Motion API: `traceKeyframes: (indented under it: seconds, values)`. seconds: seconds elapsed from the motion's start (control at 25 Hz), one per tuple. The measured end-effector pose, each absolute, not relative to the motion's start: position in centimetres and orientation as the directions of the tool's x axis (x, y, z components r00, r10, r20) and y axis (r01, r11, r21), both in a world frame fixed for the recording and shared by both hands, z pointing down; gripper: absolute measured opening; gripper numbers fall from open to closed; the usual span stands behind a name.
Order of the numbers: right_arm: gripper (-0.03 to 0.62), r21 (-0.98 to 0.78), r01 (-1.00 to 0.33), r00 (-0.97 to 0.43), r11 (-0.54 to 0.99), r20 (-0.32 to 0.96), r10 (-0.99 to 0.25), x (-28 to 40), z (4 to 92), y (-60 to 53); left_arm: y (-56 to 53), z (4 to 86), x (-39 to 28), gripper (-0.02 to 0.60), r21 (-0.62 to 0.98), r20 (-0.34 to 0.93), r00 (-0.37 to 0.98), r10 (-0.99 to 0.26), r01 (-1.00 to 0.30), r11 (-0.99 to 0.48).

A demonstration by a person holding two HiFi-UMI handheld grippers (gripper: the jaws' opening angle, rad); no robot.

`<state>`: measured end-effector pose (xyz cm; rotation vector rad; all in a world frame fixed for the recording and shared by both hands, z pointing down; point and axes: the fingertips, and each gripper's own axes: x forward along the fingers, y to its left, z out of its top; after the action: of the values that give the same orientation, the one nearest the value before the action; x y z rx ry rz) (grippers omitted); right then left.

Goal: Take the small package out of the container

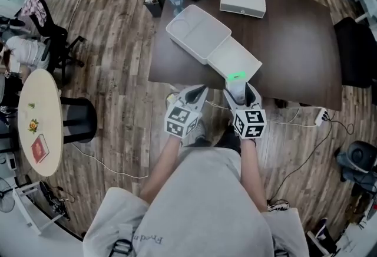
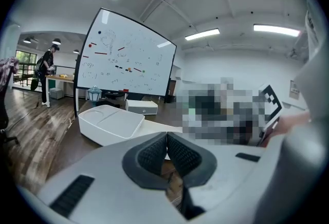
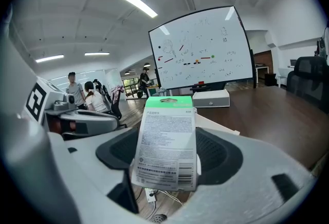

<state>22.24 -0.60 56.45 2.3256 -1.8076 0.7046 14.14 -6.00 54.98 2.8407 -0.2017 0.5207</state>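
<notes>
Wooden plank flooring runs under a dark brown table [image 1: 294, 43], and at the far left stands a round cream side table [image 1: 38, 126] beside a black chair [image 1: 56, 43]. At the near edge of the dark table, the left gripper [image 1: 197, 92] has its jaws pressed together with nothing between them. Just beyond it sits the white container [image 1: 185, 46], lying open with its deep half to the left and its flat half to the right. Farther back is a flat white box [image 1: 242, 0], and a whiteboard [image 2: 126, 58] stands behind the table. The small package [image 3: 167, 151] is a white card with a green top strip, dense small print and a barcode at its lower end. It stands upright between the right gripper's [image 1: 241, 94] dark pads, which clamp it. The package is outside the container, just near of the flat half's near corner. Right of the table is another black chair [image 1: 356, 52], and a power strip [image 1: 321, 115] lies on the floor.
</notes>
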Motion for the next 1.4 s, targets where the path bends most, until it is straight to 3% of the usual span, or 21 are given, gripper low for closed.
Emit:
traceKeyframes:
  seconds: [0.4,1.4]
  values:
    - [0.350,-0.182,-0.958,0.130,-0.223,0.418,-0.899,19.8,55.9,-2.8,-7.8,53.7,11.9,0.006,0.187,0.362,0.921,-0.145,-0.224,-0.956]
    - [0.350,-0.173,-0.961,0.124,-0.216,0.429,-0.895,18.7,56.3,-3.0,-7.5,54.5,11.1,0.006,0.191,0.385,0.915,-0.121,-0.207,-0.959]
